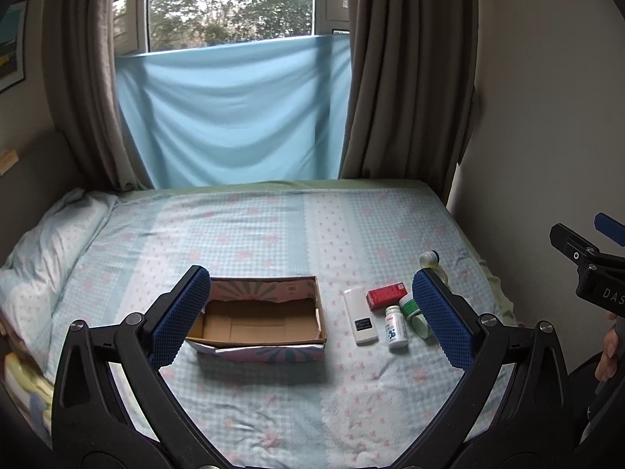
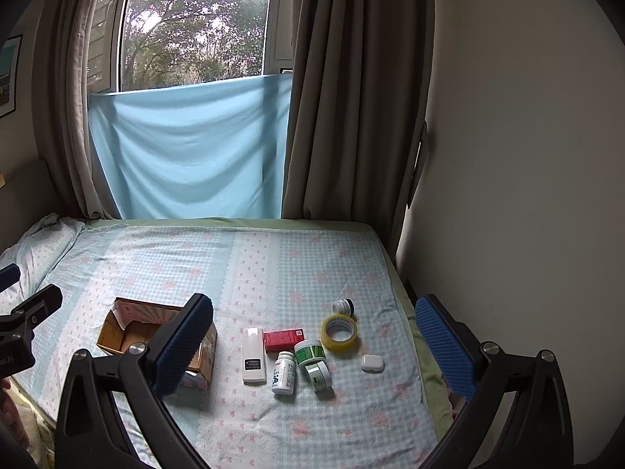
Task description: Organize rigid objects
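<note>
An open cardboard box (image 1: 258, 322) (image 2: 129, 332) sits on the bed, empty inside. To its right lie a white remote (image 1: 361, 315) (image 2: 253, 355), a red carton (image 1: 386, 295) (image 2: 283, 340), a white pill bottle (image 1: 395, 327) (image 2: 284, 372), a green-labelled jar (image 2: 309, 351), a small jar on its side (image 2: 318, 376), a tape roll (image 2: 339, 332), a small dark-lidded jar (image 2: 343, 306) and a white earbud case (image 2: 372, 363). My left gripper (image 1: 312, 318) is open above the bed, empty. My right gripper (image 2: 312, 346) is open above the objects, empty.
The bed (image 1: 273, 226) has a checked floral sheet and a pillow (image 1: 50, 250) at the left. Curtains (image 1: 406, 78) and a blue cloth (image 1: 230, 117) hang behind. A wall (image 2: 527, 156) runs along the bed's right side.
</note>
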